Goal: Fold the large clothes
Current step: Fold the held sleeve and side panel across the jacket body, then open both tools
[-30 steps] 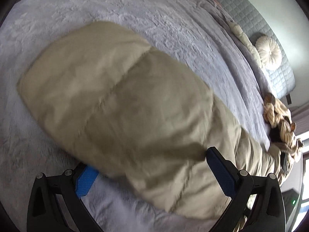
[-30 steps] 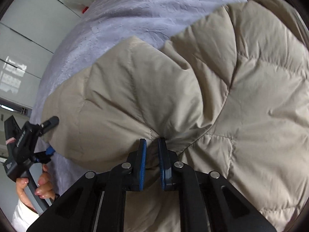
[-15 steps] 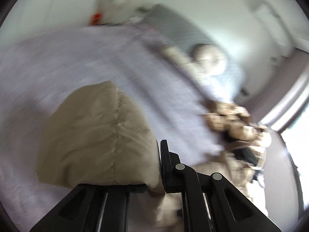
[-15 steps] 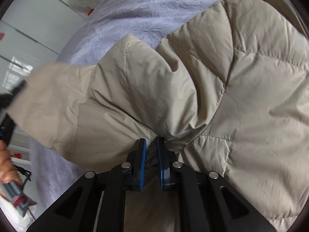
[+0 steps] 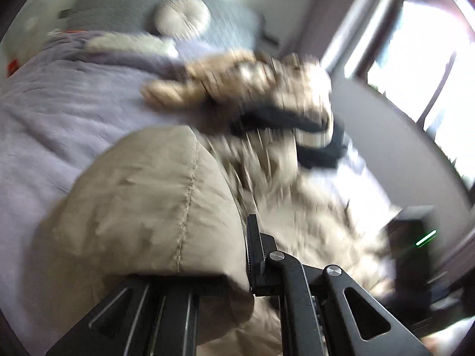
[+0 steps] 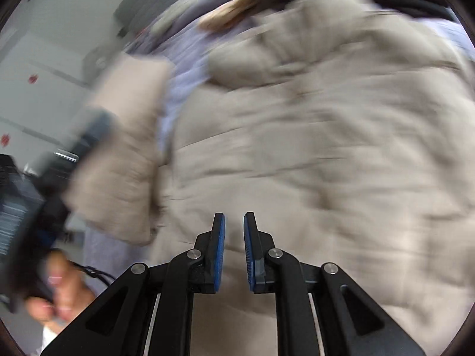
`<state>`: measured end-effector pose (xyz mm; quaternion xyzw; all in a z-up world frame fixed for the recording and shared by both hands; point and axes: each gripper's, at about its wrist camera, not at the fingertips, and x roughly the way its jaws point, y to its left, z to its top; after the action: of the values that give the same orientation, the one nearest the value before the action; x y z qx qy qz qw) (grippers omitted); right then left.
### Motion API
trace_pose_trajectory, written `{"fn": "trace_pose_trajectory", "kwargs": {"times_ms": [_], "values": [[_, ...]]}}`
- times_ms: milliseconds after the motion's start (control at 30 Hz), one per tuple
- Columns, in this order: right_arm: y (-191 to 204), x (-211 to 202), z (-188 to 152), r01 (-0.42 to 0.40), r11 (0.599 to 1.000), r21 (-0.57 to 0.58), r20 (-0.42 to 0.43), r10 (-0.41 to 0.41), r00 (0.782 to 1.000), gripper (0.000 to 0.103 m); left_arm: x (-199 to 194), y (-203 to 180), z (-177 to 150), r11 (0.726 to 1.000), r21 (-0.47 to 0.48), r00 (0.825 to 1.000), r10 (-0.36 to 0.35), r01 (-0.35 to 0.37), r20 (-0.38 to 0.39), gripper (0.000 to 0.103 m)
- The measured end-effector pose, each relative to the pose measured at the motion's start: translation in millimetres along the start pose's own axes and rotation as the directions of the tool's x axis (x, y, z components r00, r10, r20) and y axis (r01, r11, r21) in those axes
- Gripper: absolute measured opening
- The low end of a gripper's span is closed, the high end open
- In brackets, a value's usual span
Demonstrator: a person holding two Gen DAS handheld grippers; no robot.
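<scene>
The left gripper [image 5: 237, 267], which a second ago was hanging wide open over the puffy beige jacket [image 6: 311, 148], is now clamping tight on the end of a sleeve [image 5: 154, 201] and carrying it up off the lilac bedspread [image 5: 59, 112]; from the right side that sleeve is hanging beside the jacket's body, with the person's left hand [image 6: 56, 293] just below it. The right gripper [image 6: 234, 246] is keeping its narrow pinch low on the jacket, though the jaws are easing apart a little and the fabric between the blue pads [image 6: 220, 249] is too blurred for me to say how firmly it is being held. The jacket is lying spread on the bed, its collar end towards the knotted cushion [image 5: 237, 80] and the headboard [image 5: 133, 14]. I judge the sleeve is being brought across the body for the first fold, with everything moving fast.
</scene>
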<state>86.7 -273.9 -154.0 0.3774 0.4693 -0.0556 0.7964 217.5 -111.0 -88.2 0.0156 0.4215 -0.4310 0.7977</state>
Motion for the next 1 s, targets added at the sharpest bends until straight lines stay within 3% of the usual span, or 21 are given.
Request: {"fn": "trace_pose_trajectory", "kwargs": {"times_ms": [133,200,233,267,333,467,533,567,600,700,800,900,1000], "values": [[-45,-25,-4,0.068,0.997,0.046,0.011,-0.068,0.998,0.014,47,-43,-26,0.984,0.129,0.986,0.136,-0.123,-0.095,0.012],[-62,-32,-6,0.098,0.993,0.063,0.006,-0.098,0.995,0.014,50,-51,-43,0.973,0.153,0.976,0.188,-0.170,-0.113,0.025],[-67,-33,-6,0.105,0.992,0.068,0.003,-0.106,0.994,0.014,49,-50,-47,0.973,0.149,0.973,0.193,-0.174,-0.124,0.062],[-68,-35,-4,0.108,0.991,0.073,0.002,-0.109,0.994,0.014,44,-49,-52,0.972,0.143,0.972,0.204,-0.187,-0.116,0.090],[-68,-37,-1,0.126,0.990,0.065,0.006,-0.126,0.992,0.014,30,-55,-62,0.959,0.163,0.968,0.243,-0.231,-0.062,0.092],[-50,-36,-1,0.193,0.981,-0.007,0.031,-0.193,0.981,0.018,12,-52,-64,0.948,0.182,0.960,0.274,-0.260,-0.059,0.092],[-36,-39,-6,0.226,0.972,-0.065,0.058,-0.222,0.973,0.047,-10,-42,-68,0.949,0.149,0.957,0.288,-0.279,-0.039,0.092],[-24,-40,-5,0.241,0.965,-0.100,0.083,-0.233,0.969,0.079,-22,-35,-69,0.946,0.131,0.952,0.303,-0.297,-0.030,0.092],[-10,-42,-6,0.249,0.958,-0.141,0.116,-0.234,0.965,0.095,-32,-26,-71,0.939,0.111,0.943,0.331,-0.327,-0.023,0.092],[33,-39,-9,0.282,0.915,-0.290,0.178,-0.238,0.955,0.096,-49,11,-79,0.906,0.027,0.905,0.423,-0.422,-0.049,0.092],[77,-8,-11,0.339,0.831,-0.440,0.188,-0.284,0.940,0.096,-51,52,-93,0.869,-0.079,0.869,0.477,-0.489,-0.131,0.092],[101,23,-14,0.389,0.757,-0.525,0.208,-0.329,0.921,0.096,-48,79,-109,0.839,-0.152,0.849,0.494,-0.522,-0.187,0.092],[97,41,4,0.494,0.713,-0.498,0.291,-0.399,0.870,0.096,-38,87,-121,0.838,-0.156,0.845,0.488,-0.523,-0.218,0.092]]}}
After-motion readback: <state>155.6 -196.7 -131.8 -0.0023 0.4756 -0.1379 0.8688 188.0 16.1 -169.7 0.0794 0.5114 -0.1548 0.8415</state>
